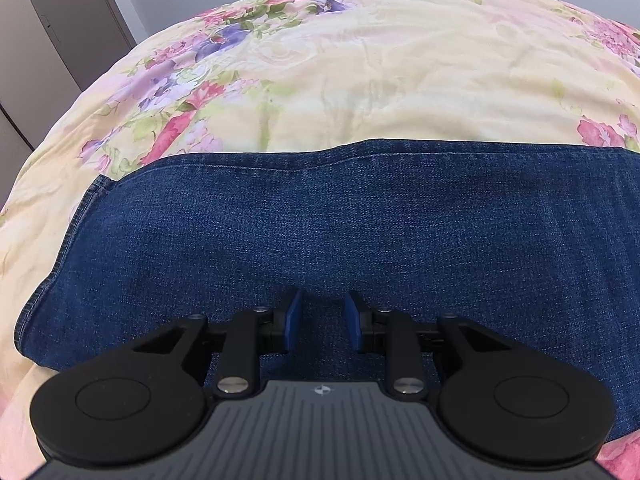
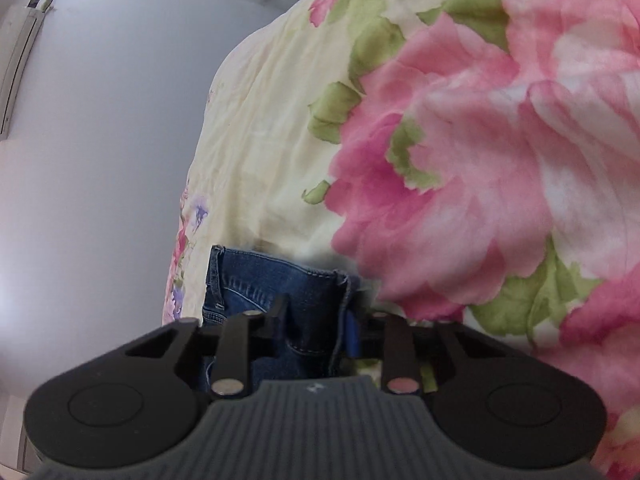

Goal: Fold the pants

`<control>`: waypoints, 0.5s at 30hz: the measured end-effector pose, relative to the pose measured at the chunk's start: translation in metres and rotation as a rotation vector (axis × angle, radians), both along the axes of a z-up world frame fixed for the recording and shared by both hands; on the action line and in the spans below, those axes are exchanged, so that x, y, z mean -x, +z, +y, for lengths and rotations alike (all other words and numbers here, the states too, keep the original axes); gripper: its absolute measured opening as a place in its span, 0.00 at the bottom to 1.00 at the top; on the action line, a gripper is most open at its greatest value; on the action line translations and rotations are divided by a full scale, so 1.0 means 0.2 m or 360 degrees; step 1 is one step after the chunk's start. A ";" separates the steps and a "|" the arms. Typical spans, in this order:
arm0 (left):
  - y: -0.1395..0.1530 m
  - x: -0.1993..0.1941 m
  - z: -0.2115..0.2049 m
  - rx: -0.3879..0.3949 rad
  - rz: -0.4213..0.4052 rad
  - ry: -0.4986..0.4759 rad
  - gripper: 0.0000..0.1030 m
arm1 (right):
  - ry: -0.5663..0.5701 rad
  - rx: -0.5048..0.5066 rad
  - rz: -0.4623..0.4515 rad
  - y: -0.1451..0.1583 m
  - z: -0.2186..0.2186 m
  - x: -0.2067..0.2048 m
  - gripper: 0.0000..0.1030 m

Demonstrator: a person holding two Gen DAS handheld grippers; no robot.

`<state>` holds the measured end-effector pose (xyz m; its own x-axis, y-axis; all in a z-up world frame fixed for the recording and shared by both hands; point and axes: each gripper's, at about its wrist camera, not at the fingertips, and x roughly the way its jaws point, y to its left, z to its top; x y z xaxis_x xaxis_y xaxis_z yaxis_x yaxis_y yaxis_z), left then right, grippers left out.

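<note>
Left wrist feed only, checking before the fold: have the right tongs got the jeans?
Observer: Yes. The right tongs are closed on the jeans; denim fills the gap.
Operator: Which part?
Observer: The waistband end, next to what looks like a belt loop.
Operator: Anything crowding them?
Observer: A big pink flower on the bedcover sits close on their right; a plain wall is on their left.

Pants (image 1: 320,232): dark blue denim. Bedspread (image 1: 400,80): pale yellow, printed with pink and purple flowers, green leaves.
</note>
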<state>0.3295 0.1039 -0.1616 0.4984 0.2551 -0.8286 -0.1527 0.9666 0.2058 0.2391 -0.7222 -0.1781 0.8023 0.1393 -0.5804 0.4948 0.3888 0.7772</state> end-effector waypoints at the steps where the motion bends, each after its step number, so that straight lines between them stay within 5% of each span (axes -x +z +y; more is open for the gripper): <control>1: 0.00 0.00 0.00 0.0001 -0.0001 -0.0007 0.31 | 0.0063 0.0119 -0.0014 0.07 0.02 -0.01 0.11; 3: 0.00 0.00 0.01 0.0013 -0.0005 -0.0016 0.31 | 0.0206 0.0451 -0.0053 0.24 0.06 -0.04 0.08; 5: -0.01 0.00 0.02 0.0026 -0.0011 -0.0017 0.31 | 0.0302 0.0666 0.0082 0.29 0.07 -0.11 0.03; 12: 0.01 -0.01 0.01 0.0007 0.0009 -0.0039 0.31 | 0.0310 0.0600 0.0261 0.08 0.02 -0.14 0.06; 15: 0.05 0.00 0.04 0.0037 0.0001 -0.0045 0.36 | 0.0336 0.0745 0.0330 0.17 0.05 -0.15 0.24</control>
<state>0.3301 0.1113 -0.1510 0.5048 0.2215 -0.8343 -0.1251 0.9751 0.1832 0.2685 -0.7128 -0.1437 0.6474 -0.0262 -0.7617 0.4928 0.7768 0.3921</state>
